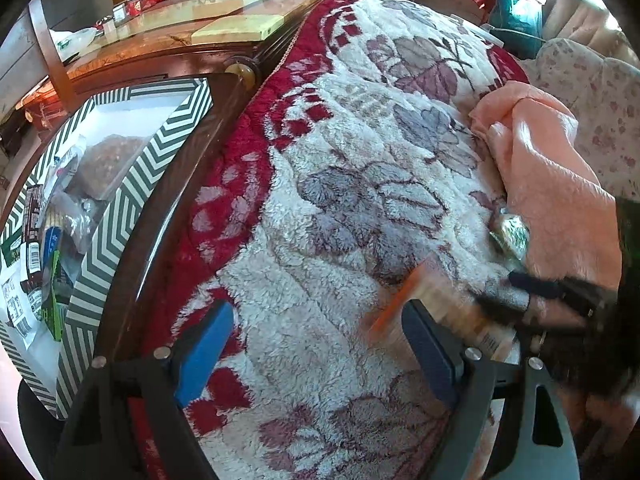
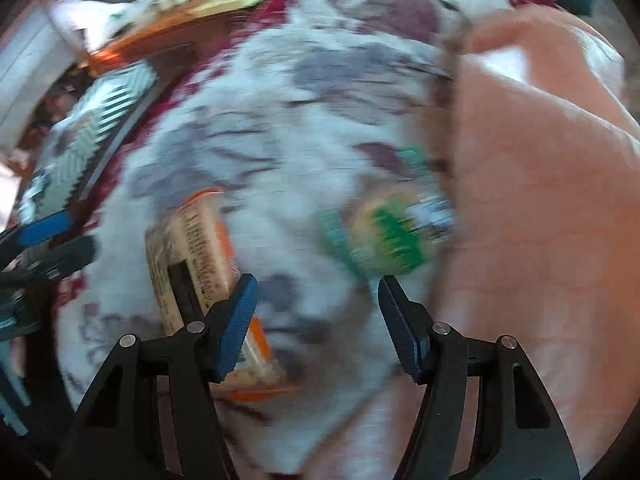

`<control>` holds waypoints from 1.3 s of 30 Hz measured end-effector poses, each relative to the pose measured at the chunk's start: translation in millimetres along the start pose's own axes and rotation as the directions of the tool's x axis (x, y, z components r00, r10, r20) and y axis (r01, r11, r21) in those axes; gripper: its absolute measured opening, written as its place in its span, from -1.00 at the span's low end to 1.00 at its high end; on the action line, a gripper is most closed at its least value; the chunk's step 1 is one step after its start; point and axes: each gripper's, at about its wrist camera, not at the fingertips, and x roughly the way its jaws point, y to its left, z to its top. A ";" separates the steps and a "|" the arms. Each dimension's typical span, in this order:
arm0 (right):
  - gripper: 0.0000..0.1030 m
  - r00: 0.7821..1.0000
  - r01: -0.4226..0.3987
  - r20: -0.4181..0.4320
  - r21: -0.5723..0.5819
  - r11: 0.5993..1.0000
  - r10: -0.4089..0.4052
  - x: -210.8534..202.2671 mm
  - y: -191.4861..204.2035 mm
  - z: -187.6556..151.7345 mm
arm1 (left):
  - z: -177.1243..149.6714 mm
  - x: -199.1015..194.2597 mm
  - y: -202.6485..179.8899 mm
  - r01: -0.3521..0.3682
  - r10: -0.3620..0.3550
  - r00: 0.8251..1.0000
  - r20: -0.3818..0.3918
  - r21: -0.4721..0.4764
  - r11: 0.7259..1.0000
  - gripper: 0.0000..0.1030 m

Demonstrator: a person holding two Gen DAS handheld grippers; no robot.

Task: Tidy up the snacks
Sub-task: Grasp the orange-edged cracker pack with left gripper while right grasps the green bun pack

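Most of both views was taken up by a fleecy floral blanket (image 1: 360,208), white with grey and mauve leaves and a red border, spread over a seat. Along its right side lay a folded peach cloth (image 1: 552,184), bunched against the blanket's edge. To the left, beyond a dark wooden rail, stood a box with a green-and-white chevron rim (image 1: 132,200); inside it lay several snack packets, among them a clear bag of brown pieces and some dark and green wrappers.

Two loose snacks sat on the blanket. An orange-edged packet (image 2: 200,248) with printed text lay just left of the right gripper's (image 2: 318,296) left finger, partly under it; in the left wrist view it appeared blurred beside the left gripper's (image 1: 316,320) right finger. A green-and-white round snack pack (image 2: 384,236) lay near the peach cloth, just ahead of the right gripper's fingertips, smeared by motion blur.

The left gripper hung over bare blanket with its jaws spread wide and nothing between them. The right gripper's jaws also stood apart, with only blanket in the gap; neither pad touched the green pack. The right view was heavily blurred, so finer print on either packet could not be read.
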 end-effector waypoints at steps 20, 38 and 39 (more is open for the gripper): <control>0.27 0.991 0.092 -0.090 -0.104 0.990 -0.101 9.7 32.3 -28.7 | -23.8 -17.8 23.2 0.030 -0.029 1.000 0.010 -0.135 0.990 0.71; 0.36 0.994 0.038 0.087 0.318 0.947 -0.069 -44.9 -62.4 -32.3 | -62.8 5.0 -35.0 0.071 -0.048 0.990 -0.135 0.172 0.983 0.72; 0.36 0.993 0.035 0.098 0.340 0.940 -0.072 -43.9 -65.6 -29.6 | -64.4 9.8 -39.8 0.053 -0.025 0.990 -0.139 0.202 0.978 0.72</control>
